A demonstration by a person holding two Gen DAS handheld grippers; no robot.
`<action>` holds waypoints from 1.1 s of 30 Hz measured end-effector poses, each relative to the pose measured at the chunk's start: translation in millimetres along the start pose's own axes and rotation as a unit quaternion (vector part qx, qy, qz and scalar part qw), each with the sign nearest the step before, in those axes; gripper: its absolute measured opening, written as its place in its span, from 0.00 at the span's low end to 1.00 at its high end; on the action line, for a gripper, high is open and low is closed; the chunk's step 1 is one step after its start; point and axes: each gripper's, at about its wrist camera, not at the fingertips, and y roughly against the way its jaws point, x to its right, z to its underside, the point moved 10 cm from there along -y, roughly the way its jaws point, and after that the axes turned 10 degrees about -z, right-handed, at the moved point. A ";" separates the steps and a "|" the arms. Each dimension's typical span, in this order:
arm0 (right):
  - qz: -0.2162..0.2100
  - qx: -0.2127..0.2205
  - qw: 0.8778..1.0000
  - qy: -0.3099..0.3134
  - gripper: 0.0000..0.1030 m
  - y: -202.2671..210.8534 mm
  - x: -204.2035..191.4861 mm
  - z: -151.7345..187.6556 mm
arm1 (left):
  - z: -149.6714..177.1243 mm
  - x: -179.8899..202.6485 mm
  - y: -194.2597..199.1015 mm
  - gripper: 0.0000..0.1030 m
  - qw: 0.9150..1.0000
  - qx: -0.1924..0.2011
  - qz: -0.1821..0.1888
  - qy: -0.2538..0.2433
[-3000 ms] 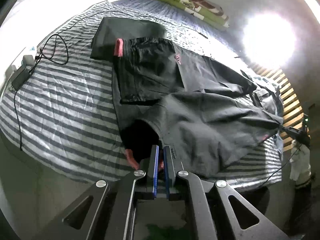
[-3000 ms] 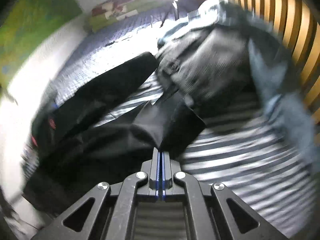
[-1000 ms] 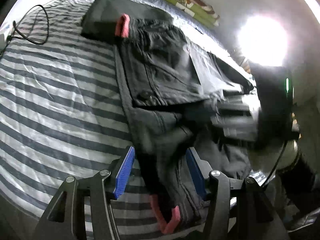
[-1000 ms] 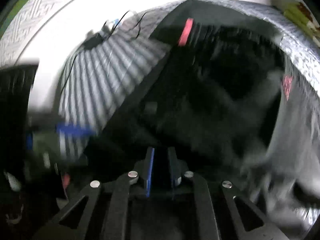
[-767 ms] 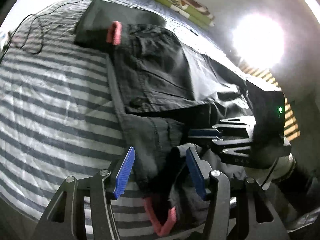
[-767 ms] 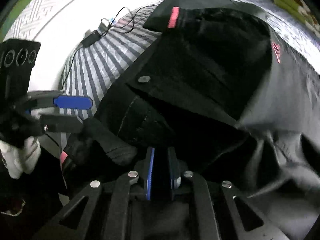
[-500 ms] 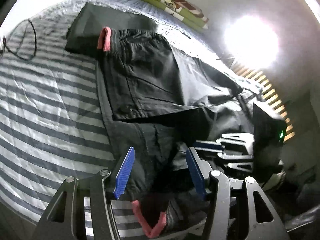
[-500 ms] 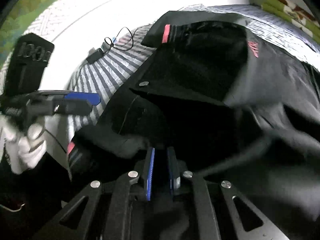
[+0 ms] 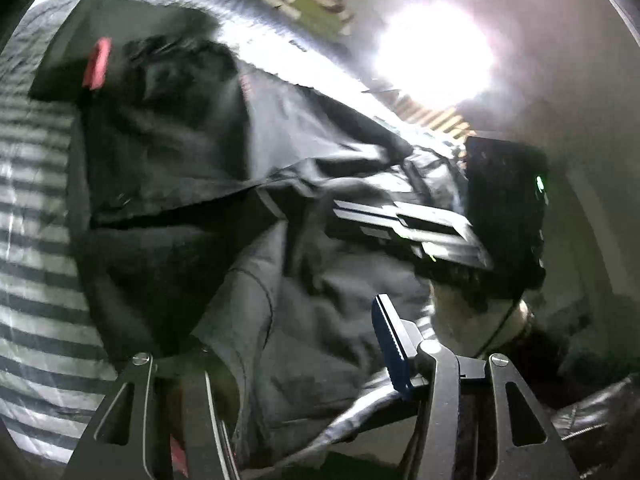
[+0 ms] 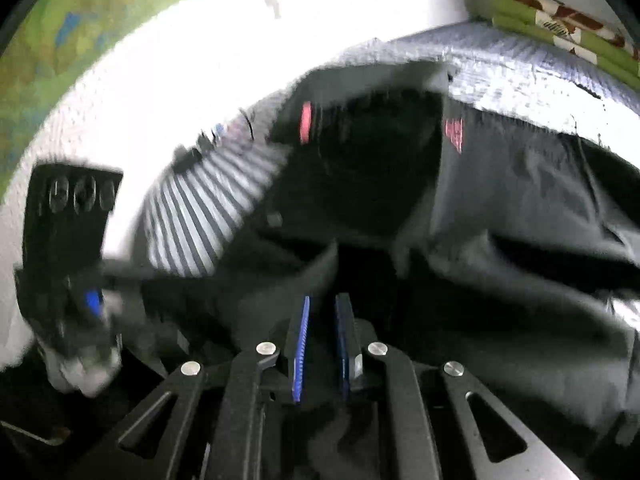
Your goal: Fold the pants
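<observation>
Soft, limp pants (image 9: 168, 152) sag across the striped bed (image 9: 32, 280); hold seams or waistband. Left gripper (image 9: 304, 360) jaws open; right gripper (image 10: 322, 344) jaws nearly closed, fabric between them.

My left wrist camera is looking close over the black pants (image 9: 168, 152) toward the lamp (image 9: 436, 48), catching the right gripper (image 9: 340, 210). My right wrist camera is facing back across the same pants (image 10: 380, 184) and striped bedsheet (image 10: 192, 220), catching the left gripper (image 10: 94, 300).
</observation>
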 end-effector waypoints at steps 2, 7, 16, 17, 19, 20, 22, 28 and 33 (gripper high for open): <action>-0.006 0.009 1.000 -0.003 0.12 3.6 -5.4 -14.3 | 0.3 6.1 0.4 0.55 1.000 0.002 -0.001 -0.007; 0.027 -0.040 0.999 -0.005 0.12 -16.2 1.2 0.8 | 5.6 -22.3 -30.0 0.56 0.998 -0.047 -0.031 0.041; 0.030 -0.126 0.991 -0.040 0.12 -19.6 18.2 99.5 | -21.0 -23.3 20.2 0.55 0.992 0.062 -0.106 0.017; 0.031 -0.132 0.990 -0.036 0.12 -17.5 17.1 102.7 | -12.6 -26.6 15.3 0.55 0.993 0.045 -0.103 0.021; 0.036 -0.139 0.989 -0.028 0.12 -15.9 14.9 104.2 | -2.2 -35.5 -1.1 0.55 0.994 0.013 -0.099 0.047; 0.038 -0.141 0.989 -0.025 0.12 -16.4 13.7 104.2 | 0.5 -42.6 -9.2 0.56 0.993 -0.002 -0.095 0.064; 0.039 -0.144 0.989 -0.015 0.12 -18.9 8.4 104.1 | -2.0 -55.4 -21.2 0.56 0.992 -0.019 -0.088 0.093; 0.055 -0.165 0.984 0.040 0.12 -24.2 -7.1 110.9 | -14.9 -55.2 -6.0 0.10 0.985 0.042 -0.150 0.071; 0.035 -0.164 0.986 0.014 0.12 -22.7 -2.2 108.6 | 11.9 -70.9 -15.6 0.13 0.985 0.003 -0.154 0.071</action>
